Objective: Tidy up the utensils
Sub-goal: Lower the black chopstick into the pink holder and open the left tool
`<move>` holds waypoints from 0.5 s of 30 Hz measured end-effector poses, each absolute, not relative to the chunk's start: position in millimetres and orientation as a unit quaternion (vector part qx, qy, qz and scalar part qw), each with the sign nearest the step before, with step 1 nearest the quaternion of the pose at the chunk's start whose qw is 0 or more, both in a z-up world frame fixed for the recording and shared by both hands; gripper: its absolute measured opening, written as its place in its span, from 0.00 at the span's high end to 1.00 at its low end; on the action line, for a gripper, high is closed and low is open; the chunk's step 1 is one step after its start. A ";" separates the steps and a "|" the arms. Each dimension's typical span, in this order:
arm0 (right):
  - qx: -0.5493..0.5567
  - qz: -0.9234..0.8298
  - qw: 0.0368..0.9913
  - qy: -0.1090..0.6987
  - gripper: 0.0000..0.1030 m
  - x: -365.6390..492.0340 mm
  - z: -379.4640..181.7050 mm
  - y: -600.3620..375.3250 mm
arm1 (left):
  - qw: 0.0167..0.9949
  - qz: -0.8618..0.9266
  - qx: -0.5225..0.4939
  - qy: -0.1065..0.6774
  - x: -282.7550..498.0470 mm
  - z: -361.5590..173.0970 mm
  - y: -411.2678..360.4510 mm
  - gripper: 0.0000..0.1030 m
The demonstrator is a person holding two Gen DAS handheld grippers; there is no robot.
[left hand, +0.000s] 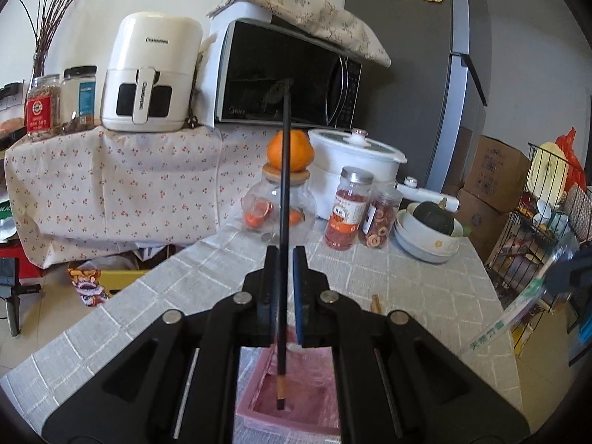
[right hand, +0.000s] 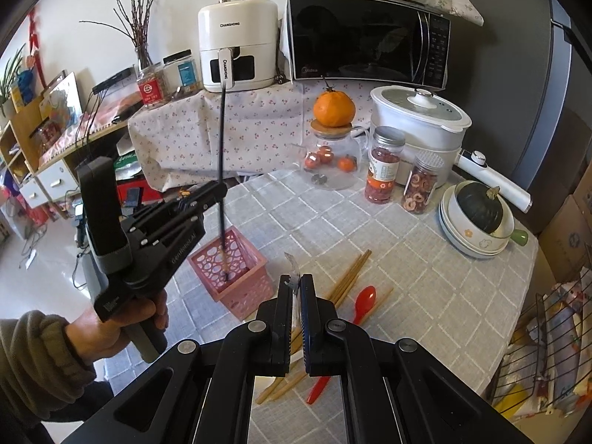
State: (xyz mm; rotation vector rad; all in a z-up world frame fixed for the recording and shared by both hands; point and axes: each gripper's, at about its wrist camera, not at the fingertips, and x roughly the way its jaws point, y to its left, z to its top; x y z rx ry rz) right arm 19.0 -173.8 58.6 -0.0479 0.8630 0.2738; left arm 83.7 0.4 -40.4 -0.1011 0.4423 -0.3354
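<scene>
My left gripper (left hand: 285,255) is shut on a long black chopstick (left hand: 284,185) that stands almost upright. The chopstick's lower end is inside the pink lattice basket (left hand: 259,388). In the right wrist view a hand holds this left gripper (right hand: 222,189) over the basket (right hand: 255,259), with the black chopstick (right hand: 221,140) in it. My right gripper (right hand: 296,282) is shut on a clear plastic sleeve (right hand: 292,264); the sleeve (left hand: 518,314) shows green print. Beneath it on the table lie several wooden chopsticks (right hand: 349,277) and a red spoon (right hand: 364,296).
At the back of the checked tablecloth (right hand: 425,277) stand a glass jar topped with an orange (right hand: 333,109), two snack jars (right hand: 384,164), a white cooker (right hand: 418,122) and stacked bowls holding a squash (right hand: 477,218). A wire rack (right hand: 547,351) stands off the right edge.
</scene>
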 end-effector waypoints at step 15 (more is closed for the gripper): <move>-0.012 0.130 0.913 0.387 0.96 17.3 73.6 -177.2 | 0.936 -0.144 -0.051 0.318 94.9 -11.8 22.9 0.73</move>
